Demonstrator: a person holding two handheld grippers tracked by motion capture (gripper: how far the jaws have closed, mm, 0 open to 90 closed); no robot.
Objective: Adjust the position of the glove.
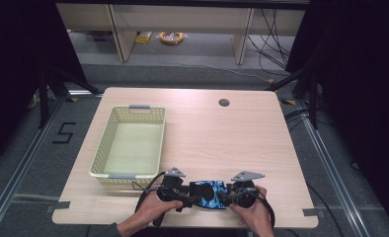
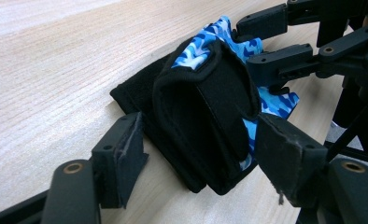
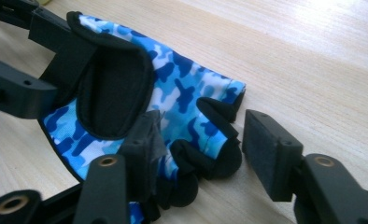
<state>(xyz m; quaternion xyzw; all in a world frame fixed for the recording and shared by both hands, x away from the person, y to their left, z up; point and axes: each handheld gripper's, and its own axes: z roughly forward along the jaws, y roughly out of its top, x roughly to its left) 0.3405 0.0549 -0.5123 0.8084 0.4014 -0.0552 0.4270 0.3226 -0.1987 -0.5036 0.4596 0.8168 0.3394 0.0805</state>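
Observation:
A fingerless glove [image 1: 210,194] in blue camouflage cloth with black trim lies flat near the table's front edge. My left gripper [image 1: 188,196] is at its wrist end. In the left gripper view this gripper [image 2: 205,154] is open, its jaws on either side of the black cuff [image 2: 205,116]. My right gripper [image 1: 228,196] is at the finger end. In the right gripper view it [image 3: 203,140] is open too, and the short black finger stubs [image 3: 215,140] sit between its jaws. Each gripper view also shows the opposite gripper, the right one [image 2: 266,42] and the left one [image 3: 37,60], at the glove's far end.
A pale yellow-green perforated basket [image 1: 101,148] stands on the left half of the wooden table [image 1: 232,133], just behind my left hand. A round cable hole [image 1: 224,102] sits near the far edge. Black curtains and floor rails flank the table.

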